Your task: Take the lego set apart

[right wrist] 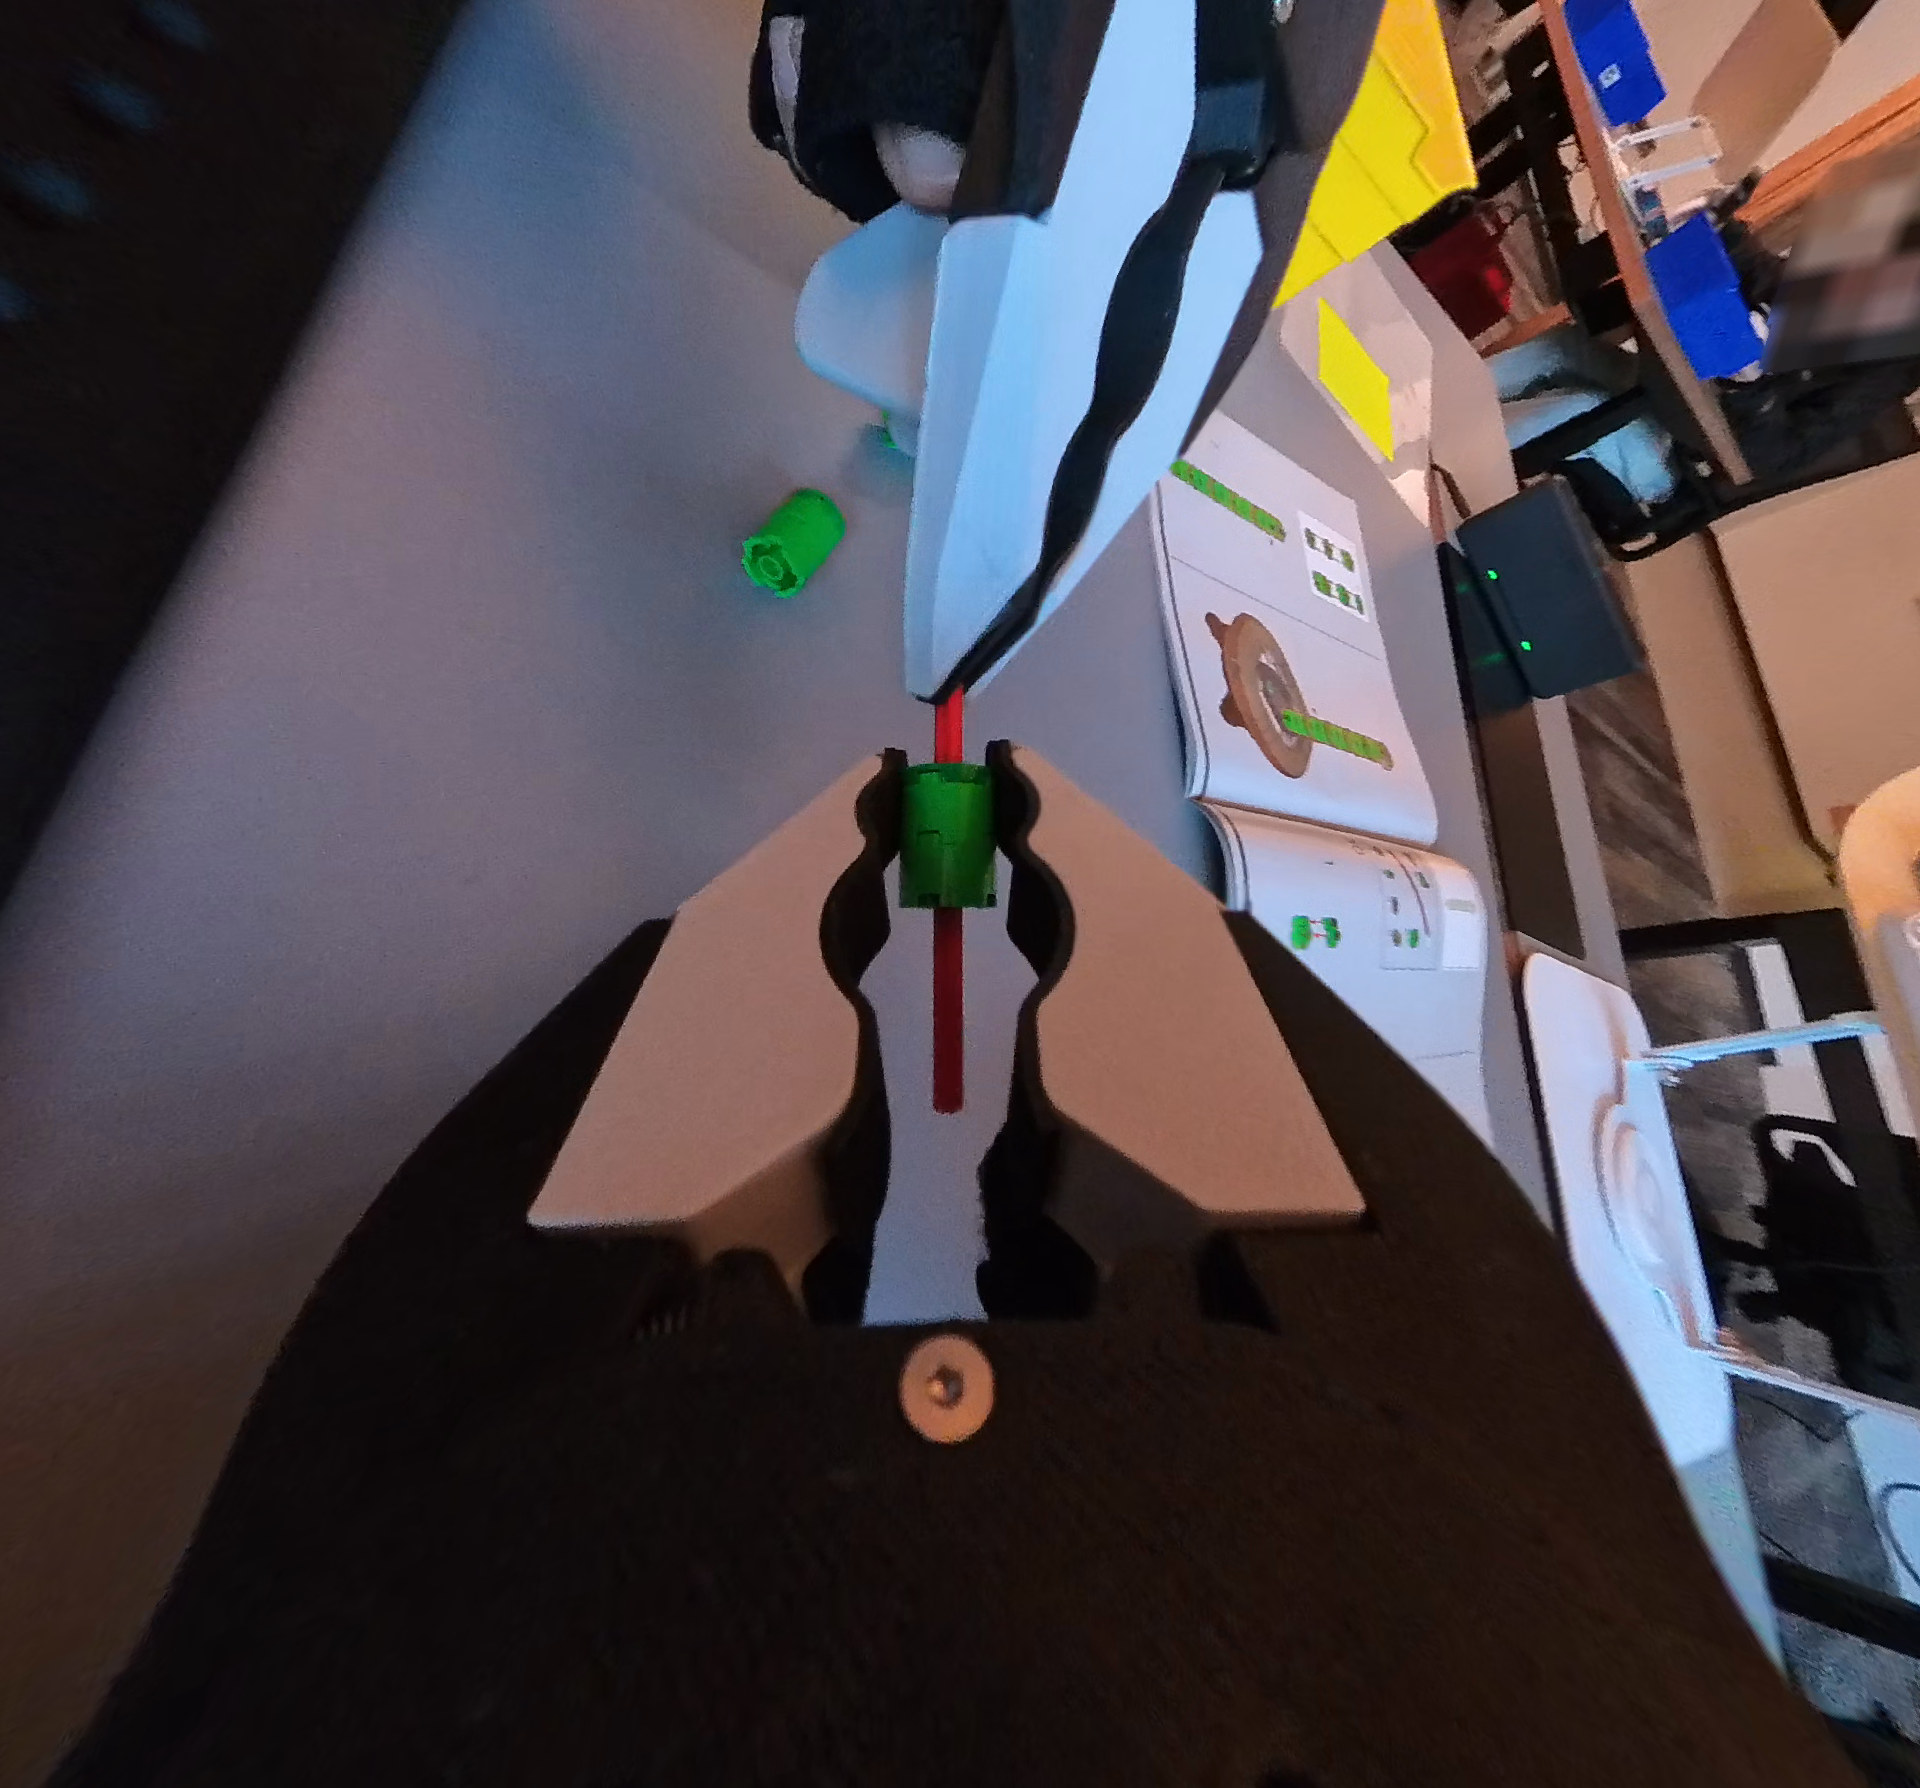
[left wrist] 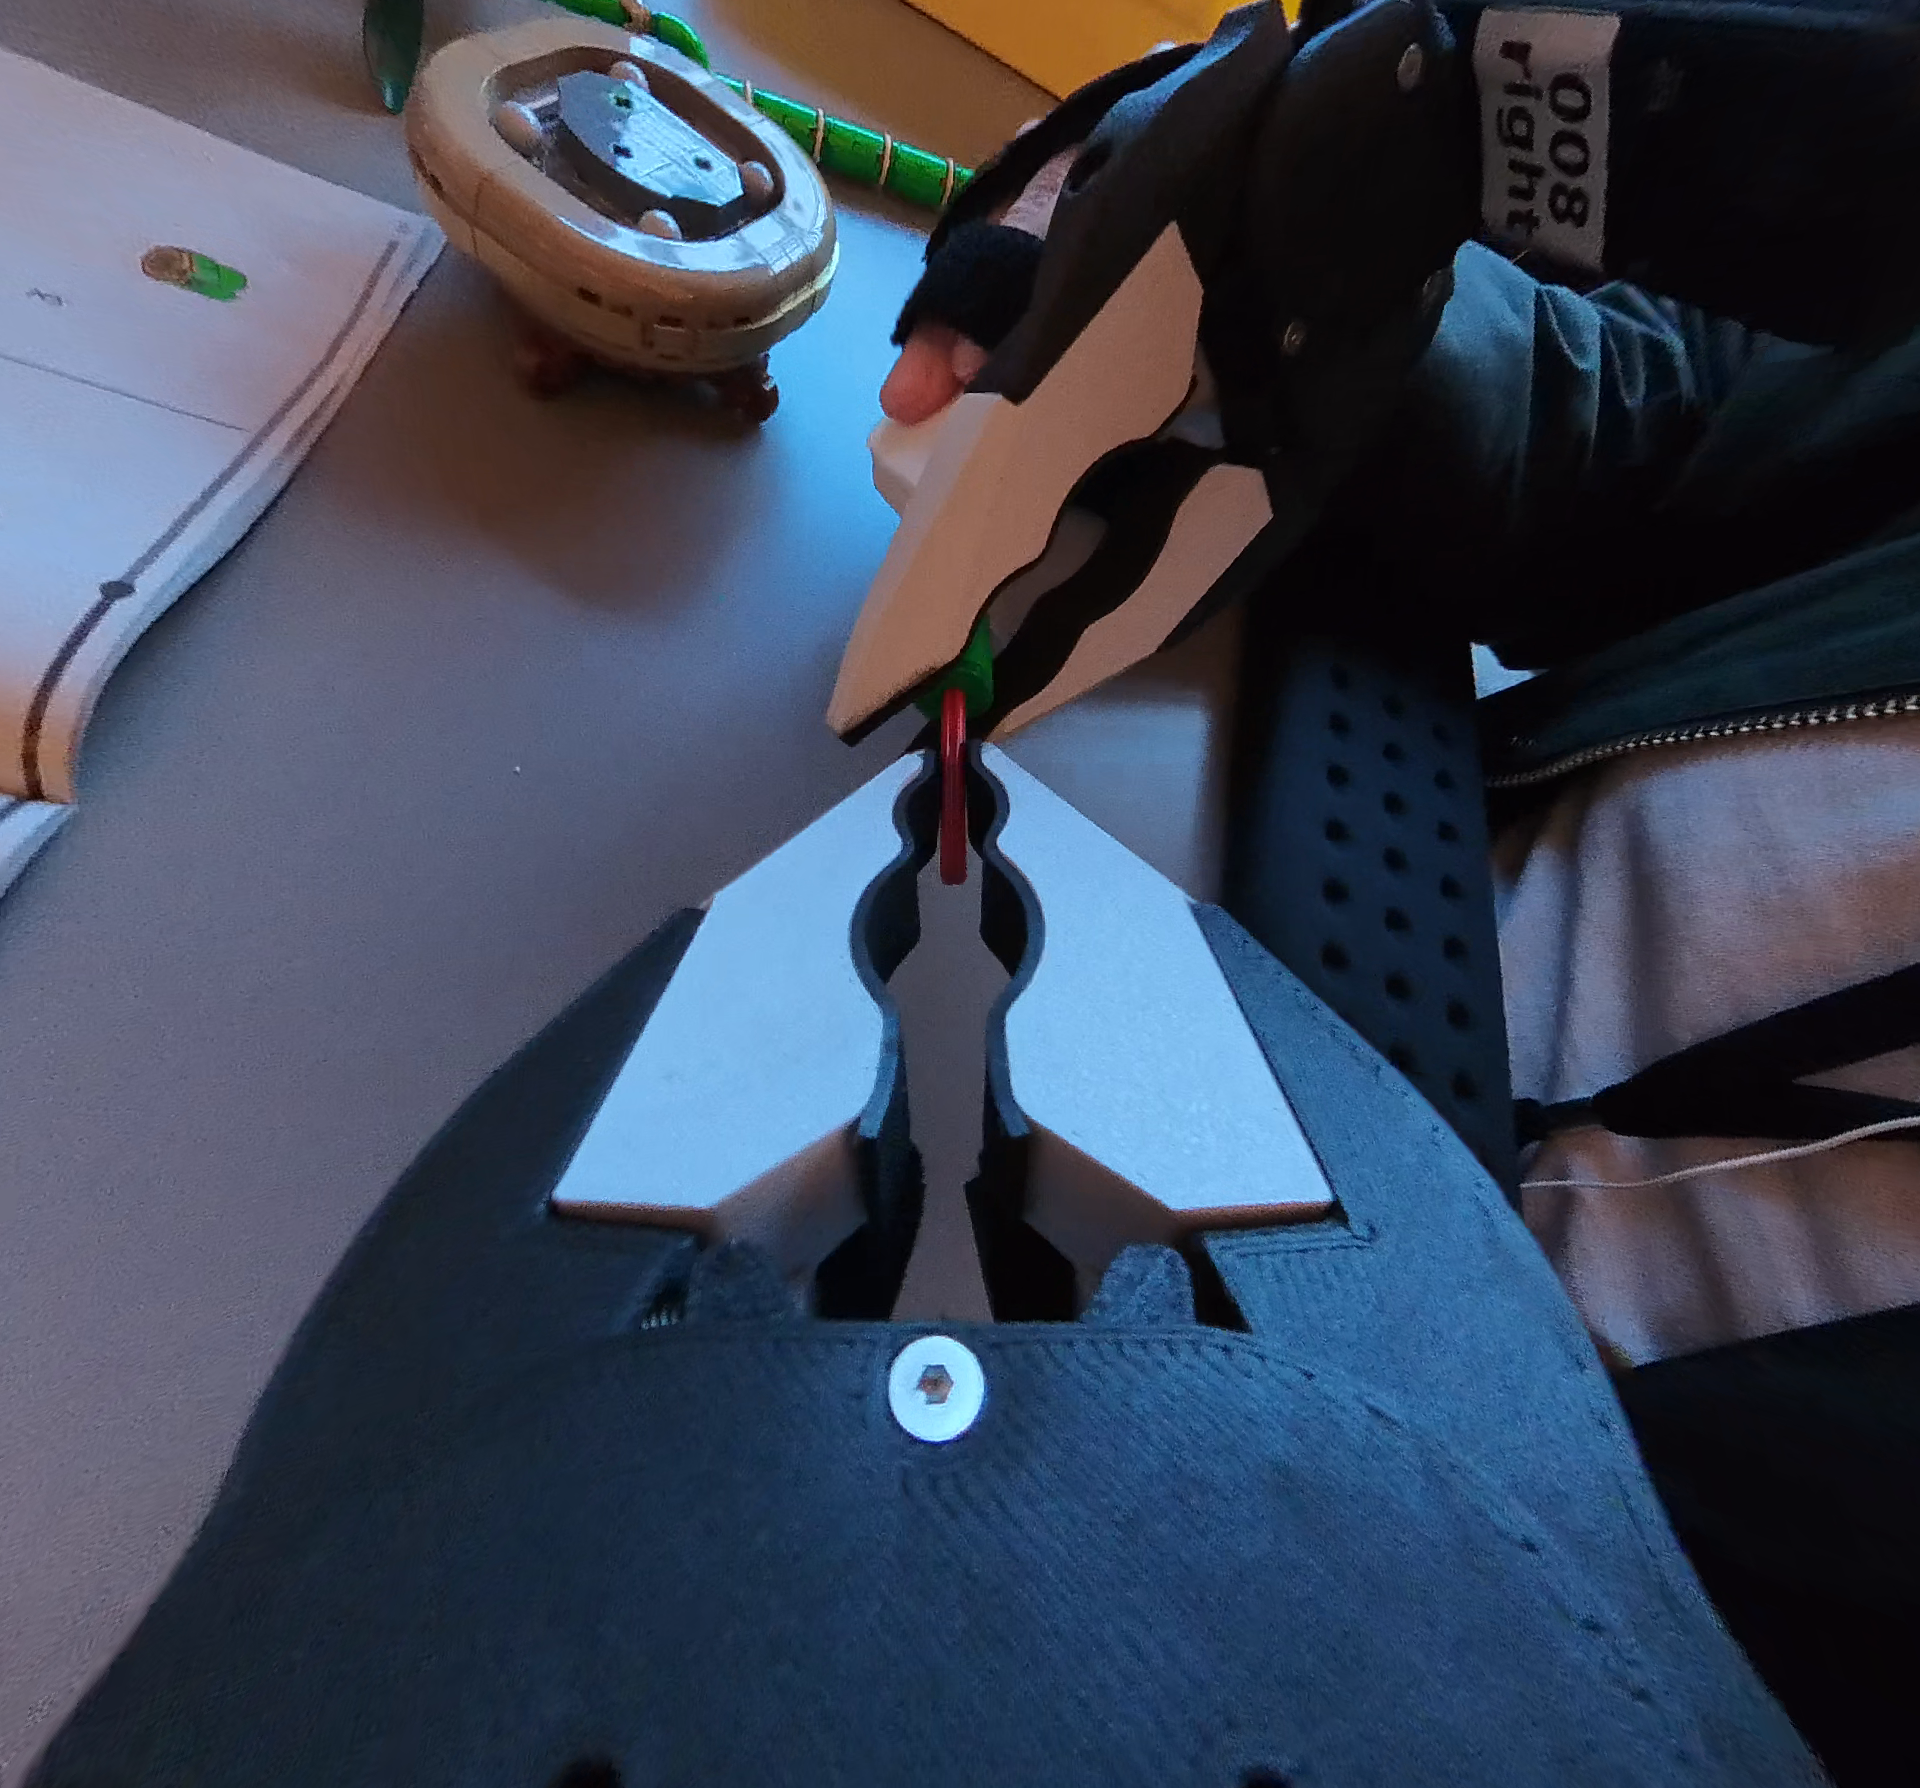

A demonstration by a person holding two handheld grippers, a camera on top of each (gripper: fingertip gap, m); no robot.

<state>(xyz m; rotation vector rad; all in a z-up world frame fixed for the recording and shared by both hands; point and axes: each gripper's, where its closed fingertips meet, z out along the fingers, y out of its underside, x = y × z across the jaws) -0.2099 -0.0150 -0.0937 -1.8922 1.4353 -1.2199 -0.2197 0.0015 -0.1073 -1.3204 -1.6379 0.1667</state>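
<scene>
Both grippers are clamped: we have the left gripper [left wrist: 951,762] on the red axle [right wrist: 947,1000] and the right gripper [right wrist: 943,762] on the green round brick [right wrist: 947,839] threaded on it, held above the table [left wrist: 520,647]. Off-axis pull likely bends the axle or flings the brick toward the loose green piece [right wrist: 792,543].
</scene>
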